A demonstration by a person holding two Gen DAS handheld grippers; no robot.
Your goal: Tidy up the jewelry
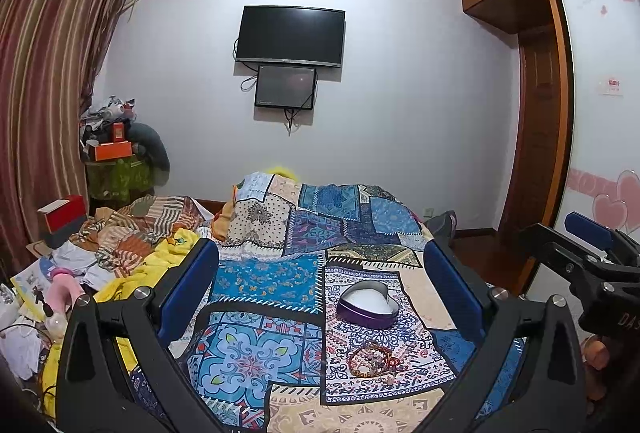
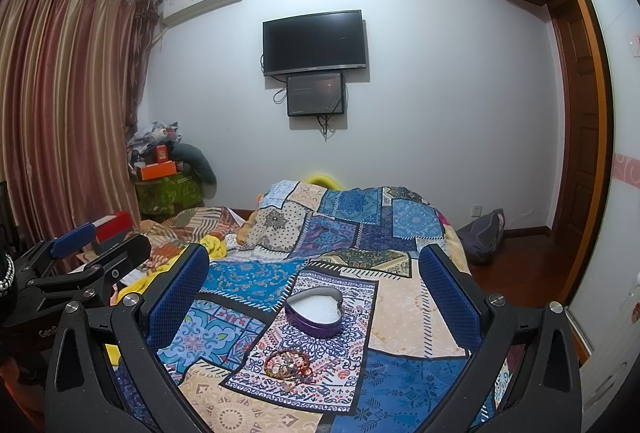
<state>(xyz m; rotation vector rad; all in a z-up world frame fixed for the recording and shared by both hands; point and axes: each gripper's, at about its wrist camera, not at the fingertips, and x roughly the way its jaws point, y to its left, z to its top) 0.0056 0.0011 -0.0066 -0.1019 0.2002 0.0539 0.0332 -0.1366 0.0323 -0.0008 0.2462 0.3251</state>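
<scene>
Because nothing is picked up yet, both the left gripper (image 1: 320, 285) and right gripper (image 2: 314, 283) hover with jaws spread wide, empty, above the patchwork bed quilt (image 1: 264, 273). Tangled red-and-brown beaded bracelets (image 1: 374, 359) lie just near of the open purple heart-shaped tin (image 1: 368, 305), likely their destination.

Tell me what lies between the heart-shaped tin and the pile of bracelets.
Only bare patterned quilt lies between the heart-shaped tin and the bracelets. They are apart, as both wrist views show.
</scene>
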